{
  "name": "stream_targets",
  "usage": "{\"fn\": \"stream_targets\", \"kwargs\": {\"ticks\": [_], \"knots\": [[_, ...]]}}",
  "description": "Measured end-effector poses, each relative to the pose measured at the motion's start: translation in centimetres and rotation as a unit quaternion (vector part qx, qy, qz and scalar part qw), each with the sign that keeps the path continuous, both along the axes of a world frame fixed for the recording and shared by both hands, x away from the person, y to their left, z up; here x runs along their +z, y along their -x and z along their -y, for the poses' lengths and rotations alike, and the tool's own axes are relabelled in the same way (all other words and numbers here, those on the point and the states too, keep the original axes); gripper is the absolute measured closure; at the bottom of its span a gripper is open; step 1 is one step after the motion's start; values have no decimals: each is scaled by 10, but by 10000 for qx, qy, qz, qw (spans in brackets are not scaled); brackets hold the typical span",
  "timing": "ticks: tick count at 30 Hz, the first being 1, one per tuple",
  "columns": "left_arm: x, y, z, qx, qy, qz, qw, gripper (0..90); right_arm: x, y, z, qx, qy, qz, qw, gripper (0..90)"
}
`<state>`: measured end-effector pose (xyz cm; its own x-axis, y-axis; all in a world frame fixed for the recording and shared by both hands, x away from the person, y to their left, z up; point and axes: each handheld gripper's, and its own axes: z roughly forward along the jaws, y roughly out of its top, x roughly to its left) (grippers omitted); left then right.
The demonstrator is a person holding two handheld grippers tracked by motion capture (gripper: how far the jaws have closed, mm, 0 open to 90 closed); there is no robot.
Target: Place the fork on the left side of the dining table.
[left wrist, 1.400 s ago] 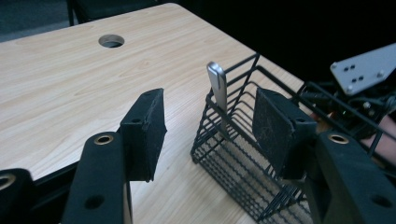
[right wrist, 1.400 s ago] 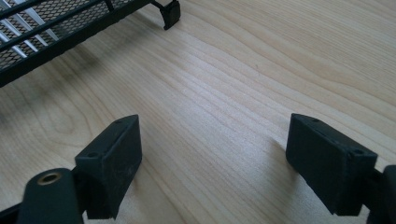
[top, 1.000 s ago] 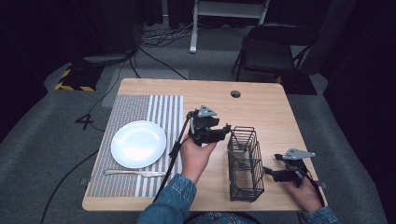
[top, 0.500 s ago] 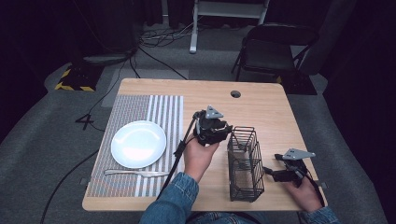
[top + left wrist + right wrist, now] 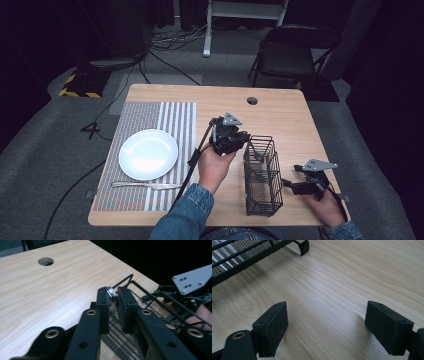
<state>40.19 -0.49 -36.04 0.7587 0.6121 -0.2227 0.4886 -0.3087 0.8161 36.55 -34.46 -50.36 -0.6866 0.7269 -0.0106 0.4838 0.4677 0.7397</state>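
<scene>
A: Silver, rounded, pinched between two black pads: a metal handle [image 5: 111, 293], seen in the left gripper view.

B: Clamped by the left gripper [image 5: 244, 139], then?

A: Yes. Shut down tight on that handle tip, pads pressing on both flat sides. Just been closing, with the handle between the jaws.

B: And where exactly?

A: At the far left corner of the black wire basket [image 5: 263, 201], right above its rim. Reaches up out of the basket; lower part hidden behind jaws and mesh, so cannot tell which kind of cutlery.

B: Basket itself?

A: Standing on the wooden desk [image 5: 280, 115], right of the middle, toward the near edge. Long and narrow, running front to back.

B: Right gripper [image 5: 326, 313]?

A: Wide apart, holding nothing. Bare wood grain between the two pads. Sits low over the desk just right of the basket, jaws pointing toward its near end, not touching it. One basket foot and a strip of mesh at the top left of the right gripper view.

B: Anything else on the desk?

A: Striped placemat [image 5: 176, 116] on the left, with a white plate [image 5: 148, 154] on it and a silver knife [image 5: 145, 185] lying in front of the plate. Well apart from both grippers.
</scene>
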Motion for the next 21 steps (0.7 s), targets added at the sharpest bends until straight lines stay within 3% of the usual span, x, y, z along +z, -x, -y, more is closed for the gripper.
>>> {"fn": "stream_targets", "kwargs": {"ticks": [3, 8, 21], "knots": [[4, 2, 2, -157, 15, -13, 9999, 853, 0, 0, 0, 1, 0, 1, 10000, 188], [14, 9, 10, -251, -250, 180, 9992, 857, 0, 0, 0, 0, 1, 0, 10000, 187], [43, 17, 1, -336, -192, 311, 9988, 858, 0, 0, 0, 1, 1, 0, 10000, 188]]}}
